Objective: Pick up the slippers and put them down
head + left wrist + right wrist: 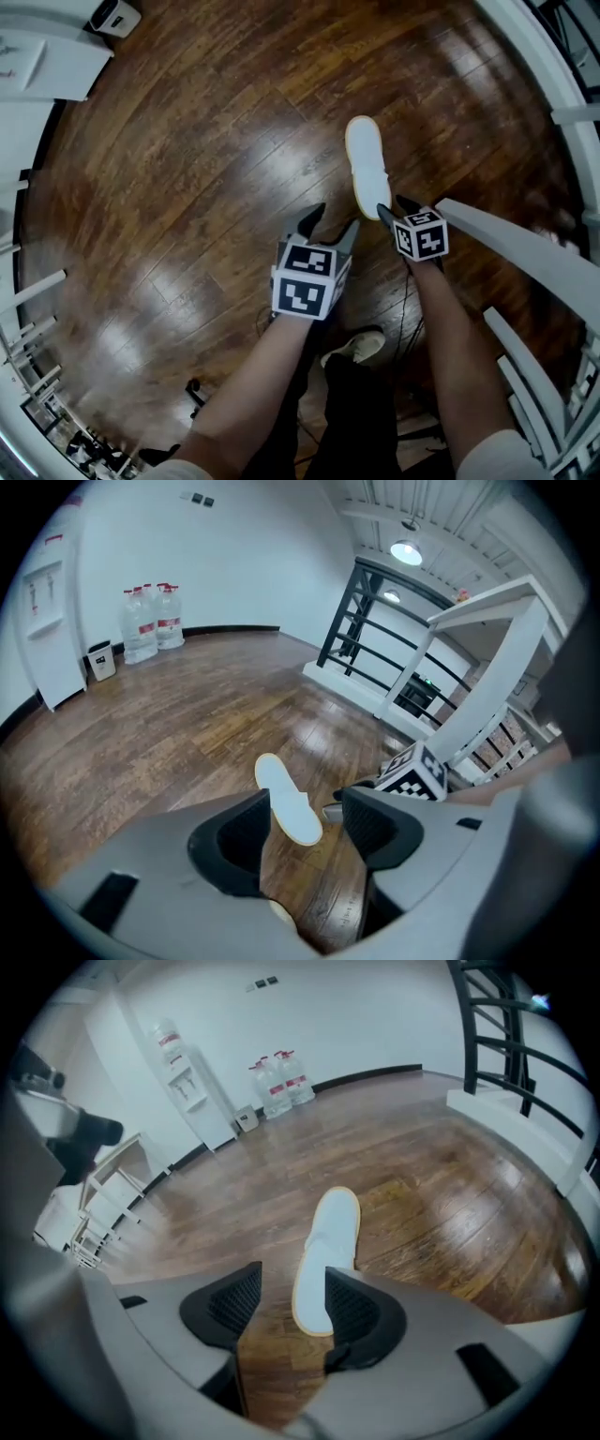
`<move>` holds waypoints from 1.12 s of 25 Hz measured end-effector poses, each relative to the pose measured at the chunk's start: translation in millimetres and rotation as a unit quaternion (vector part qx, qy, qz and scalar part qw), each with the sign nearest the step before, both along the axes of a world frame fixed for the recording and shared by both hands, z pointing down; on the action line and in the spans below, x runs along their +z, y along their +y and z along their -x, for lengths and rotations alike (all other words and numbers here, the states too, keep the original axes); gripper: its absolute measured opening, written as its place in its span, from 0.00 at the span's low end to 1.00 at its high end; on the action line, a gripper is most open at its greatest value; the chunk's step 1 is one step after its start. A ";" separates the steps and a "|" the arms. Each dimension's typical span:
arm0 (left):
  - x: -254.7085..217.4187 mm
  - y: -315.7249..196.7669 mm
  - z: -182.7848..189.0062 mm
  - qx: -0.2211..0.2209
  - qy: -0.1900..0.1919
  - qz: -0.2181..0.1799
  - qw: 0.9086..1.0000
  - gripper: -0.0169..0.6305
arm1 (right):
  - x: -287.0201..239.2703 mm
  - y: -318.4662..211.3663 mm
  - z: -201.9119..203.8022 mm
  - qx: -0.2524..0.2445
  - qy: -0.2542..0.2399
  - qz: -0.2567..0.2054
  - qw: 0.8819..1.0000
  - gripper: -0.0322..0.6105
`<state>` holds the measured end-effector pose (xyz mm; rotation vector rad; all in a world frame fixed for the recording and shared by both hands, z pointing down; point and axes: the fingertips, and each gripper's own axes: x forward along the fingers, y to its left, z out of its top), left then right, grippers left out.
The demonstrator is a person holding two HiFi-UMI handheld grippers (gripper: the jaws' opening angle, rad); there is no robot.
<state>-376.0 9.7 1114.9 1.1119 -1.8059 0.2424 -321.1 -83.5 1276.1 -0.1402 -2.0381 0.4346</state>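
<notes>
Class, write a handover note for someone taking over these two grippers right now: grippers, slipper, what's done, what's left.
Left gripper: open, empty, hovering over the floor.
Right gripper: open, holding nothing, tips at the slipper's near end.
Slipper: flat on the wooden floor, held by neither gripper.
Done: this slipper is down.
Left: only one slipper shows clearly. Look for its pair; otherwise back the grippers away.

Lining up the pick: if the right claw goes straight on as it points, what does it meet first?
The right claw would most likely meet the near end of the white slipper, lying on the wooden floor in line with its open jaws; depth is uncertain.
</notes>
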 end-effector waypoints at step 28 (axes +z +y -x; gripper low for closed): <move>-696.7 -79.3 -333.0 0.402 -0.039 -0.154 0.902 0.40 | -864.3 -15.9 -527.5 0.377 -0.236 -0.148 0.883 0.30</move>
